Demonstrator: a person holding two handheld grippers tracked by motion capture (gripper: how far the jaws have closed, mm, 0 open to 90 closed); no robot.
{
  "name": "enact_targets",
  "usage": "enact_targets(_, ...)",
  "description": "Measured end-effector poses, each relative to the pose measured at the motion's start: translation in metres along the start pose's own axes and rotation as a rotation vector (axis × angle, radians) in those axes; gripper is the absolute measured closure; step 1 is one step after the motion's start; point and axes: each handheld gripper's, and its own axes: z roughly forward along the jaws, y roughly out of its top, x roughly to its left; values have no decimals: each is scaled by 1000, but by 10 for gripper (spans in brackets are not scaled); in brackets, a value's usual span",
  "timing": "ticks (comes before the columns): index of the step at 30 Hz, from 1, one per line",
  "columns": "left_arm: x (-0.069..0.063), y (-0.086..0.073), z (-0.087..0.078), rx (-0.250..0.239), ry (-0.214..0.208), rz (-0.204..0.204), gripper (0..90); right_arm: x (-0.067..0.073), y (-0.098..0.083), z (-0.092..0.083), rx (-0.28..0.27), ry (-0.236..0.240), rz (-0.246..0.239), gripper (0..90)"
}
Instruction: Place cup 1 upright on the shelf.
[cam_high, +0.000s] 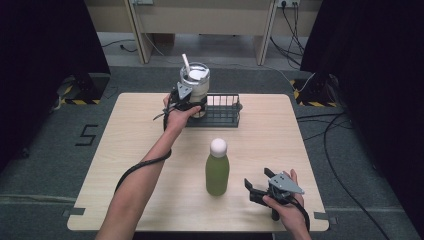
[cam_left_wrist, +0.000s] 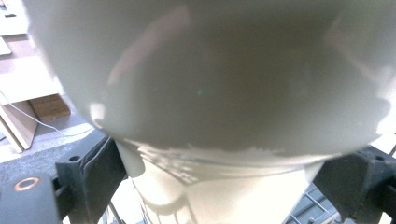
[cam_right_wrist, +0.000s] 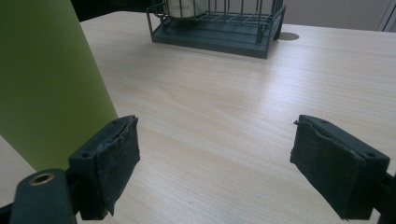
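A white tumbler (cam_high: 194, 85) with a lid and a straw stands upright at the left end of the black wire basket (cam_high: 222, 114). My left gripper (cam_high: 192, 106) is shut on its narrow lower part; in the left gripper view the tumbler (cam_left_wrist: 210, 84) looms close, with both jaws pressed to its sides. Whether its base rests on the basket floor I cannot tell. A green bottle (cam_high: 217, 170) with a white cap stands at the table's front middle. My right gripper (cam_high: 255, 192) sits low just right of it, open, with bare table between its jaws (cam_right_wrist: 215, 163) and the bottle (cam_right_wrist: 42, 79) at their left.
The basket (cam_right_wrist: 219, 37) sits at the far middle of the light wooden table (cam_high: 125, 150), with its right part free of things. Cables trail on the grey floor to the right of the table. Dark curtains hang on both sides.
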Motion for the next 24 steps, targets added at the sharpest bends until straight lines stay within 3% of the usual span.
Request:
enact_targets(13, 3, 0, 0, 2, -15, 9, 94, 2, 1, -1, -3, 7, -11, 148)
enact_targets(24, 4, 1, -13, -21, -1, 14, 23, 4, 2, -1, -5, 6, -16, 147)
